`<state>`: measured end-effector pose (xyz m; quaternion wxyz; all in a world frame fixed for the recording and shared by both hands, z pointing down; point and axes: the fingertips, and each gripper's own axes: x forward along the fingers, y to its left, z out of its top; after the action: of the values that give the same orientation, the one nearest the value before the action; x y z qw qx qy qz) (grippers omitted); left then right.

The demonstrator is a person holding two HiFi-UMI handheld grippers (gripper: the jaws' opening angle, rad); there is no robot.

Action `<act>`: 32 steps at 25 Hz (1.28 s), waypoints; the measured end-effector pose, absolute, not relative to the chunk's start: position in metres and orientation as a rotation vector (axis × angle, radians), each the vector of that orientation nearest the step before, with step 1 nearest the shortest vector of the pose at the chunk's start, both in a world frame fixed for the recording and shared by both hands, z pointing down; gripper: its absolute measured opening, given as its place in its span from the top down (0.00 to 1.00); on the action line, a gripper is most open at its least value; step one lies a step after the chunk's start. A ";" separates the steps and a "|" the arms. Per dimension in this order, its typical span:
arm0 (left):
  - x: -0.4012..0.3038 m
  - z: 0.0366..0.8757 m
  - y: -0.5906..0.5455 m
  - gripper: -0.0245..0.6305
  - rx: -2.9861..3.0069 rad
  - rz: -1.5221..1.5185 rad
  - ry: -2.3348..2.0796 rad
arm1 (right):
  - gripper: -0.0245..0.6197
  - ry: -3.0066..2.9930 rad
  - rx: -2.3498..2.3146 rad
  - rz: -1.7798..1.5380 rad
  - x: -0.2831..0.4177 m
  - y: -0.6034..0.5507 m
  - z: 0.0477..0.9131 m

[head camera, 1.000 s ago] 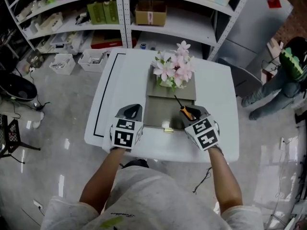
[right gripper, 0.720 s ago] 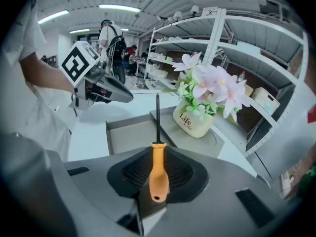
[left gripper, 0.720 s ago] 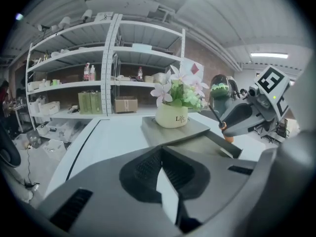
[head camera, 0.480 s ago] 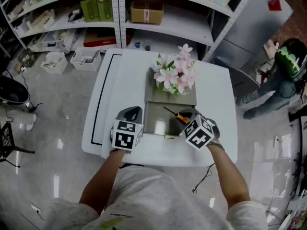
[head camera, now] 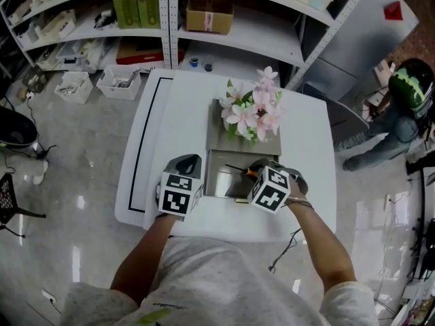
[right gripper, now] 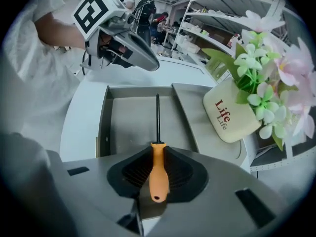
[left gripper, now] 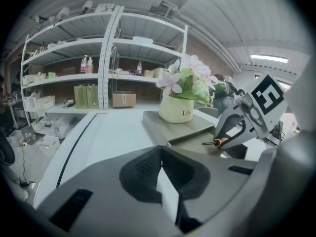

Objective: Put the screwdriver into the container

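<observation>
Over the open grey container [right gripper: 140, 127], our right gripper [head camera: 257, 170] clenches the orange-handled screwdriver [right gripper: 158, 174] (left gripper [left gripper: 165, 181] closed, empty).

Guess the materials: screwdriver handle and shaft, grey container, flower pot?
The screwdriver: handle looks like smooth orange plastic, uniform colour, moulded hole at its end; shaft thin and dark, probably blackened steel. The container: flat matte grey floor and walls, painted metal or plastic, can't tell. The pot: cream, slight sheen, printed lettering, likely glazed ceramic.
</observation>
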<state>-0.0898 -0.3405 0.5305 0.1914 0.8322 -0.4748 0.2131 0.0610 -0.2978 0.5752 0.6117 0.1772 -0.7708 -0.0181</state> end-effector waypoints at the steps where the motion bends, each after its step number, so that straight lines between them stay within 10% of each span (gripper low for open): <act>1: -0.092 0.530 -0.342 0.96 2.335 0.596 -1.334 | 0.85 -1.770 0.397 -0.040 0.060 -0.298 0.577; 32: -0.080 0.532 -0.334 0.96 2.361 0.640 -1.283 | 0.83 -1.757 0.336 -0.046 0.063 -0.300 0.587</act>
<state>-0.0801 -0.3339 0.5325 0.1886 0.8395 -0.4560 0.2274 0.0627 -0.2999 0.5871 0.6257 0.1465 -0.7660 -0.0202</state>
